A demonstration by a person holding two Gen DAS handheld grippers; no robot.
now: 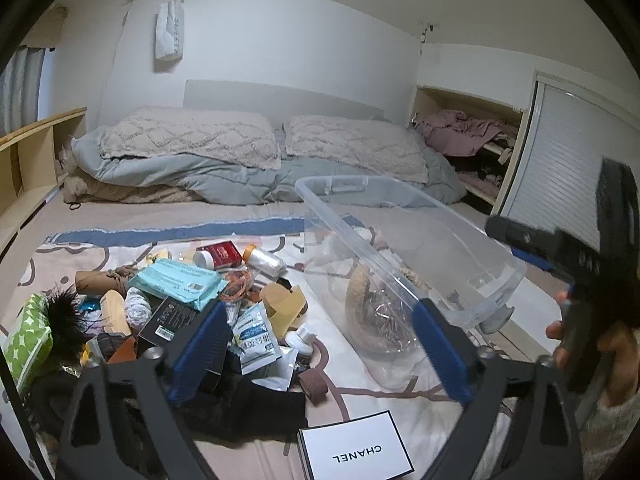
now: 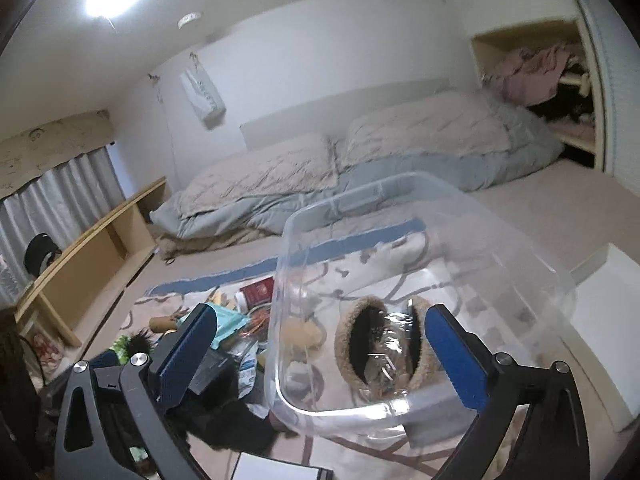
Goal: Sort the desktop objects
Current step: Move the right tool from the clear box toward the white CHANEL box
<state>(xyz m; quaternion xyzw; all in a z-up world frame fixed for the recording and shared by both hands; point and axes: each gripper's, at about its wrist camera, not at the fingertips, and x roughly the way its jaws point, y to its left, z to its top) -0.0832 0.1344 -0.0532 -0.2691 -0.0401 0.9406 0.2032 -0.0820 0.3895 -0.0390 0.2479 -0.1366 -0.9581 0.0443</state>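
Both hand-held grippers are spread wide with nothing between their pads: the left hand-held gripper [image 1: 320, 344] hangs over the near edge of the clutter pile [image 1: 192, 304] on the bed, and the right hand-held gripper [image 2: 320, 356] points into the clear plastic bin [image 2: 420, 280] just beside that pile. The bin already holds a fuzzy brown slipper-like thing [image 2: 378, 344] with crinkled clear plastic in it.

To do the next pick well, I'd drop onto one loose item on top, such as the small white bottle [image 1: 301, 338], rather than digging underneath.

What lies beneath the black cloth [image 1: 256, 404] is hidden. The bin's clear walls blur its contents, and the right-hand view is smeared. The white box [image 1: 354, 454] is cut off at the bottom.
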